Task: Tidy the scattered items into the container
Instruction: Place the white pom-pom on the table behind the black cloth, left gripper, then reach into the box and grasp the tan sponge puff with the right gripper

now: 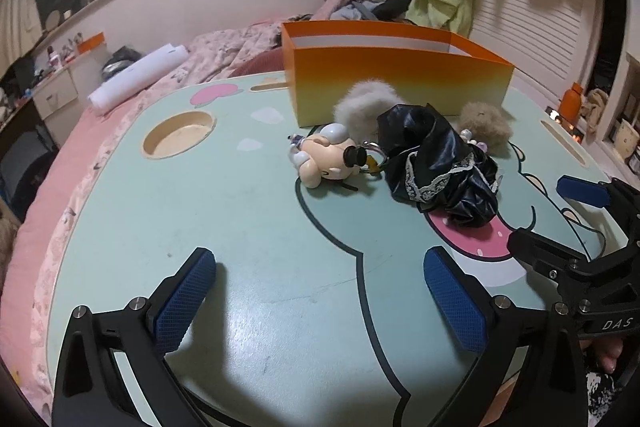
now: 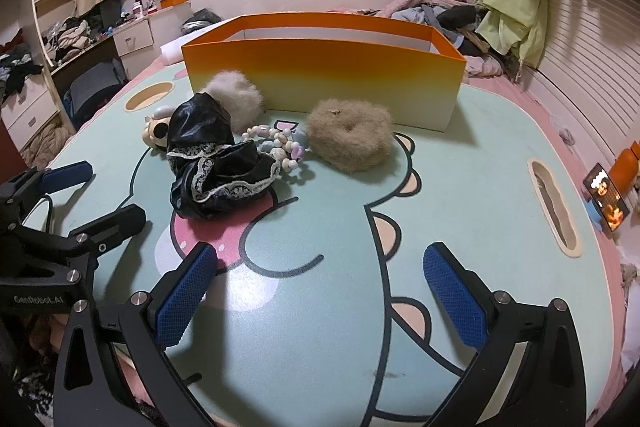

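A mint-green worktop printed with a cartoon animal fills most of both frames, with a round cup recess at its left in the left wrist view. An orange box, open at the top, stands at upper centre of the frame on the far side of the worktop. The scattered items lie in a cluster just in front of it: a black lace-trimmed scrunchie at centre left, a tan fluffy scrunchie to its right, a grey fluffy scrunchie touching the box wall, a pastel bead bracelet between the black and tan ones, and a small figurine keychain left of the black one. The left hand-held gripper hangs with blue pads wide apart, nothing between them. The right hand-held gripper is likewise spread wide and empty at lower centre.
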The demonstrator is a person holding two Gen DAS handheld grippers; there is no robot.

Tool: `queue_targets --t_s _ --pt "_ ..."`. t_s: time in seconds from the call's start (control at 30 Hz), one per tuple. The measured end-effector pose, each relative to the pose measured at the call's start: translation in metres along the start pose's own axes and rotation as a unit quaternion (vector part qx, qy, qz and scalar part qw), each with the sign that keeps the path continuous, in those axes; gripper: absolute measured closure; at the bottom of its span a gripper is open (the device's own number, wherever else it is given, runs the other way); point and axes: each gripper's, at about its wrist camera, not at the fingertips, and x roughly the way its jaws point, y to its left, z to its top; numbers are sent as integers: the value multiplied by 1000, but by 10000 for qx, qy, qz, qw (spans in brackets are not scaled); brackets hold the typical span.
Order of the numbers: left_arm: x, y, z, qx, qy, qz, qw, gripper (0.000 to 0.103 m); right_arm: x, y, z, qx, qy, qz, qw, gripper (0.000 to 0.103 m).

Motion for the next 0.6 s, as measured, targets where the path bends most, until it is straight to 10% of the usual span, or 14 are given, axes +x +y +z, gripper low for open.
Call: queue_targets --t_s 0.47,0.6 --pt "-4 -16 -3 279 -118 -272 9992 0 -3 -10 -1 194 73 -164 9997 0" --pt "-4 -16 -5 270 -149 -308 9990 0 -25 -29 11 654 -134 405 9969 0"
